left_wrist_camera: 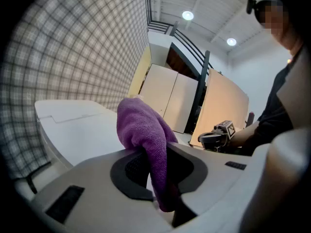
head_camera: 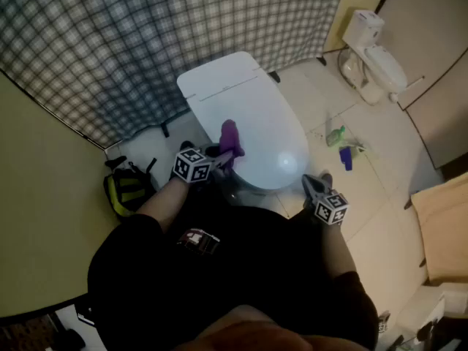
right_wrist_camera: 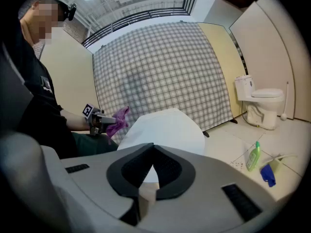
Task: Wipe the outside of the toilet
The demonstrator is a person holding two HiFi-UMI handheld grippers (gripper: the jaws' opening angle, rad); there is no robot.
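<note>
A white toilet (head_camera: 252, 119) with its lid down stands before a plaid curtain. My left gripper (head_camera: 219, 156) is at the toilet's left side, shut on a purple cloth (head_camera: 229, 139) that rests against the lid's edge. In the left gripper view the purple cloth (left_wrist_camera: 144, 126) bulges up out of the left gripper (left_wrist_camera: 155, 152), beside the toilet lid (left_wrist_camera: 82, 130). My right gripper (head_camera: 316, 189) hangs by the bowl's front right, apart from it. In the right gripper view the right gripper (right_wrist_camera: 153, 152) has its jaw tips together with nothing held, facing the toilet lid (right_wrist_camera: 167, 125).
A second toilet (head_camera: 373, 57) stands at the back right. On the tiled floor to the right lie a green bottle (head_camera: 336, 135) and a blue spray bottle (head_camera: 346, 157). A yellow-black backpack (head_camera: 130, 189) sits left of the toilet. A cardboard box (head_camera: 442, 225) is at the right edge.
</note>
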